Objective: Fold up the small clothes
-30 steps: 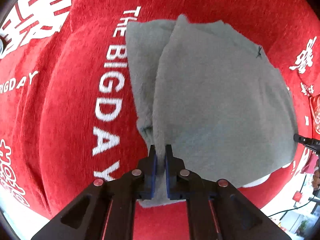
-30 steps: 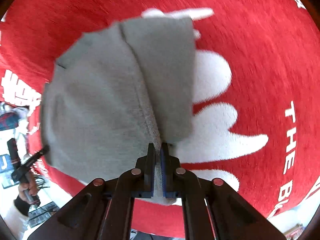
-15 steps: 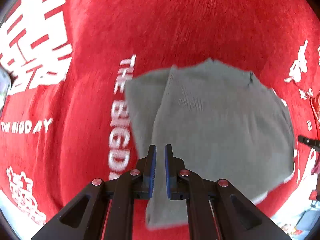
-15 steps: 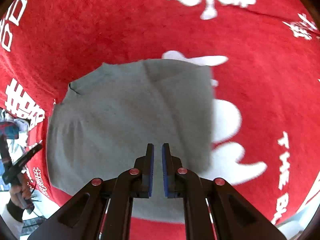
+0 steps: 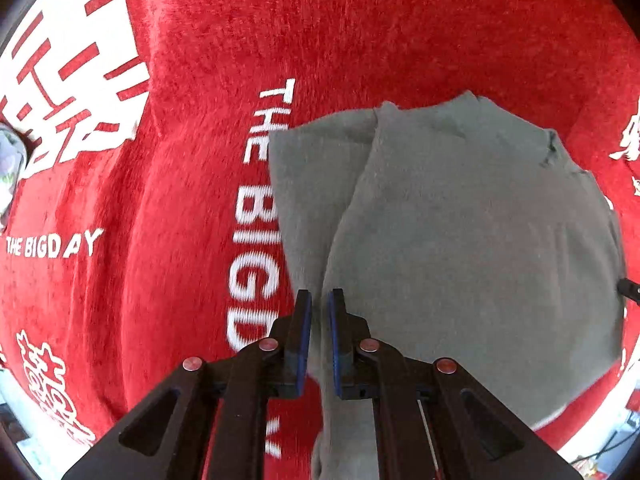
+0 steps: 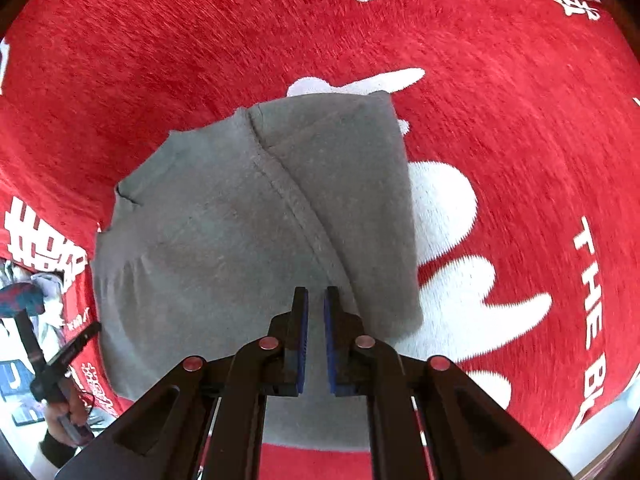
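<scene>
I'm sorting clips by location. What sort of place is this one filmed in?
Probably a home or a staged recording room; I cannot tell which. A grey garment lies on a plush red cloth printed with white "THE BIGDAY" lettering, seemingly wedding-style decor. Clutter and cables show past the cloth's edge.

Bright even daylight, soft shadows, strong fisheye bending with dark vignetted corners, slight motion blur on white lettering at lower frame edges, centre sharp.

A red plush cloth (image 5: pixel 400 32) with white lettering (image 5: pixel 252 232) reading "THE BIGDAY" and white shapes (image 6: pixel 444 208) spread ahead of and beside each hand-held gripper. Far left of the right hand-held gripper, blurred clutter (image 6: pixel 24 304) lay past its edge.
</scene>
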Action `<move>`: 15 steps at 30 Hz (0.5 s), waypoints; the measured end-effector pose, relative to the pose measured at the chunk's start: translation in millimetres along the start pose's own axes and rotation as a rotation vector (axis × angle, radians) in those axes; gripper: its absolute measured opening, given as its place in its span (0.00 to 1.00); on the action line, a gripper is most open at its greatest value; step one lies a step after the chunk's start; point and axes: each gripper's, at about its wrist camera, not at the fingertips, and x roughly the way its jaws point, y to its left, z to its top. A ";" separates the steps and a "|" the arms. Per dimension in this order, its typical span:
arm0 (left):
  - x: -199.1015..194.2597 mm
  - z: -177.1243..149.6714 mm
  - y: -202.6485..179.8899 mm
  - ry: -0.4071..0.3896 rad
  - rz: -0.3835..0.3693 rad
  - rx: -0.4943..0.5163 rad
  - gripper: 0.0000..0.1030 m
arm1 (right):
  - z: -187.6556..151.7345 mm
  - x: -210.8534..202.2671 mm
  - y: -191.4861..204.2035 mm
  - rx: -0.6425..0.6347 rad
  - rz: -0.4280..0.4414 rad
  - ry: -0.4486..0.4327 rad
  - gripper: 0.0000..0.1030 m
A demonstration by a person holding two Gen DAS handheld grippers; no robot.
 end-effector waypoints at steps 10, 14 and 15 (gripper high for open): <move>-25.4 -35.5 6.1 0.009 0.008 -0.032 0.09 | -47.8 3.5 41.8 0.005 0.078 0.056 0.09; -30.1 -46.3 14.0 -0.005 0.019 -0.063 0.09 | -65.8 17.3 60.8 0.004 0.095 0.091 0.09; -32.1 -48.1 14.8 -0.007 0.020 -0.065 0.10 | -69.0 20.7 66.0 0.000 0.097 0.098 0.09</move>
